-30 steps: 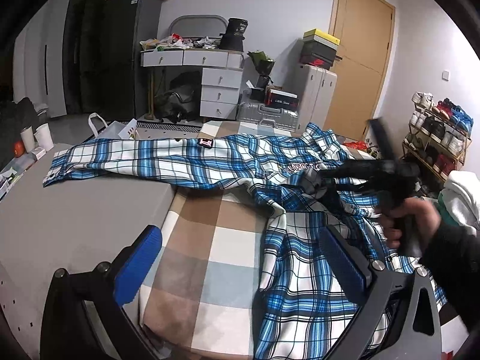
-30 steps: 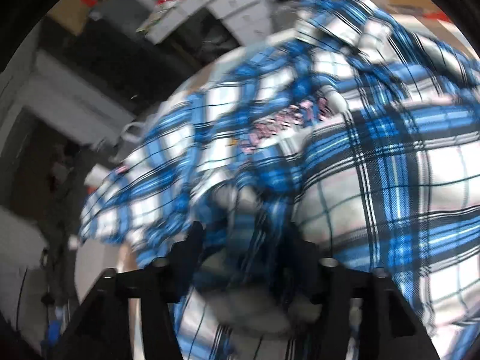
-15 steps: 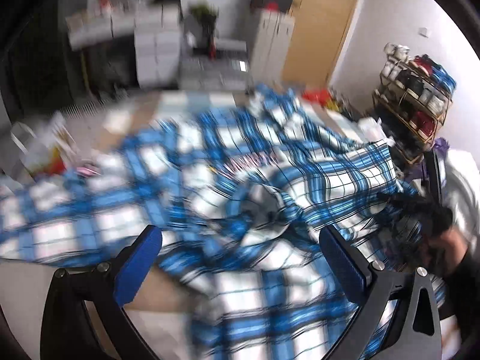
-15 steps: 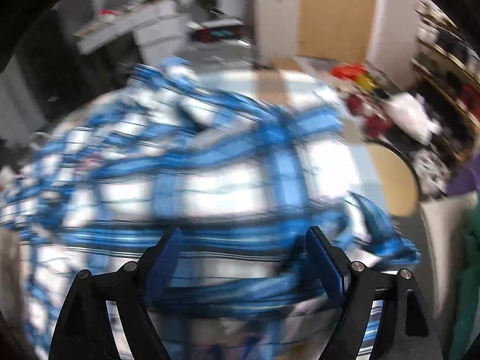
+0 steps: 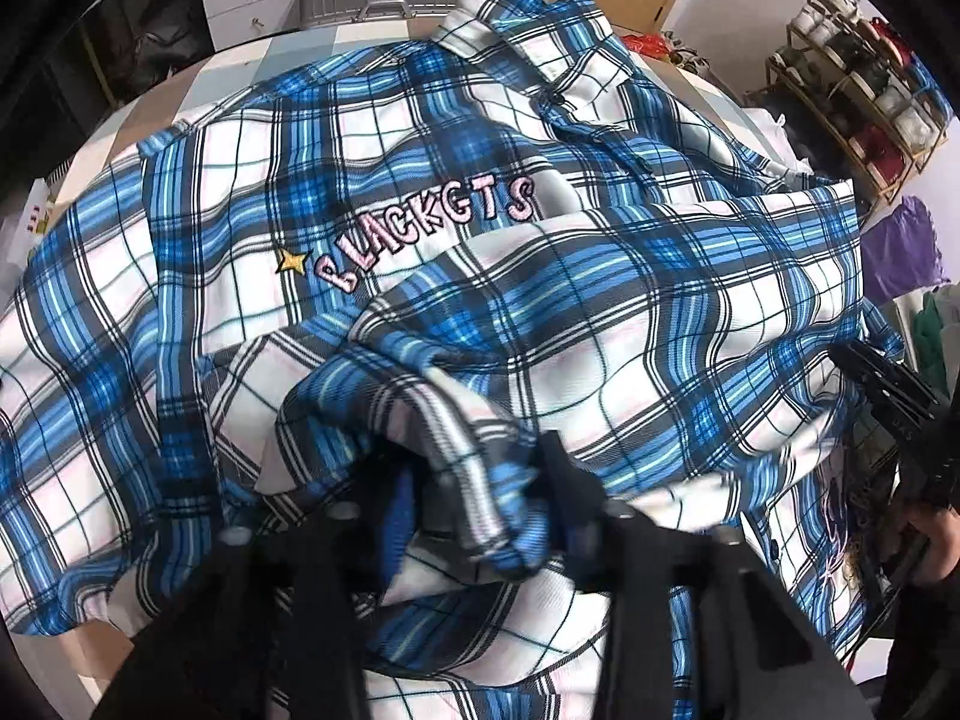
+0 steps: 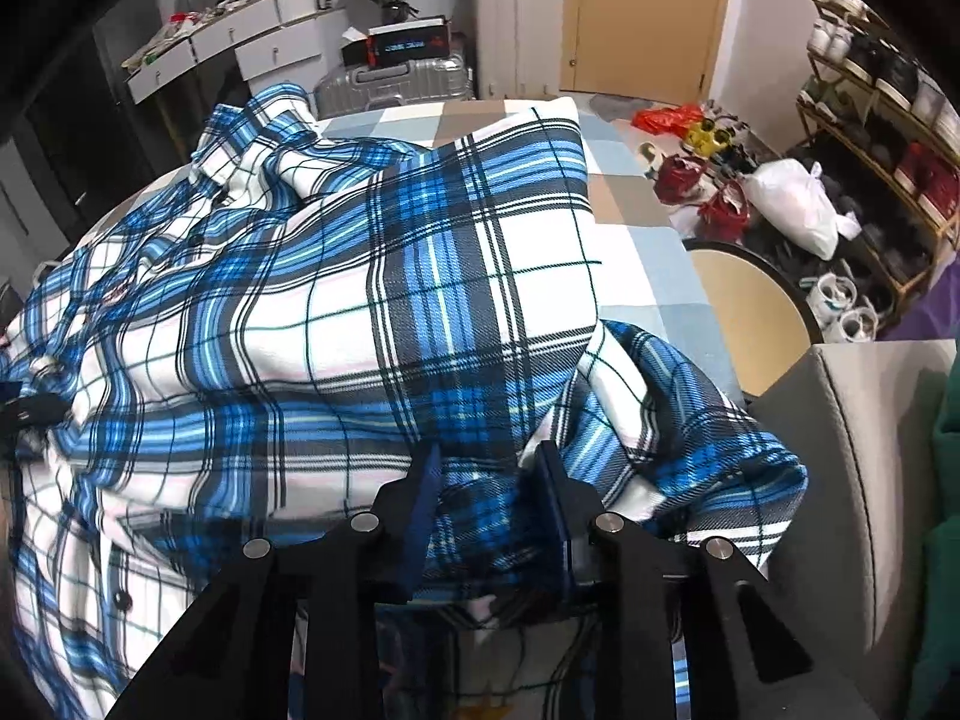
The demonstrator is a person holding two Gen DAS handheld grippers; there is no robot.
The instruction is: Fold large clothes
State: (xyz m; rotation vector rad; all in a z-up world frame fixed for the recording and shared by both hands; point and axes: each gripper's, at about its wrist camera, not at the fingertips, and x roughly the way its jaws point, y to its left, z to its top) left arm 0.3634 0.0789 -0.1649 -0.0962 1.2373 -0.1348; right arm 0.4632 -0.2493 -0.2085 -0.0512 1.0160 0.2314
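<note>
1. Plaid shirt, blue, white and black check: spread over a bed or table with a beige-and-blue checked cover. One panel is doubled over the chest, its edge just below the lettering.
2. Left gripper: clenched on a bunched fold of the shirt, with a striped hem or cuff caught between the blue pads.
3. Right gripper: clamped on the cloth at the near edge. A loose piece, probably a sleeve, droops off to its right.
4. Step in hand, as I judge it: carrying a side panel across the body.
5. To do it well: keep both grips level and equally tight so the carried edge stays straight.
6. Lay the edge parallel to the button placket.
7. Set the cloth down before letting go, not from the air.
8. The trailing sleeve should be tucked in, or it will lump under the next fold.
9. Risk: the bunch in the left grip may hold more than one layer. I cannot tell.
10. Writing: pink embroidered "BLACKGTS" on the chest, with a small yellow star at its left end.
11. Beyond: silver suitcase, text on the black box above it unreadable; shoe rack at right.
</note>
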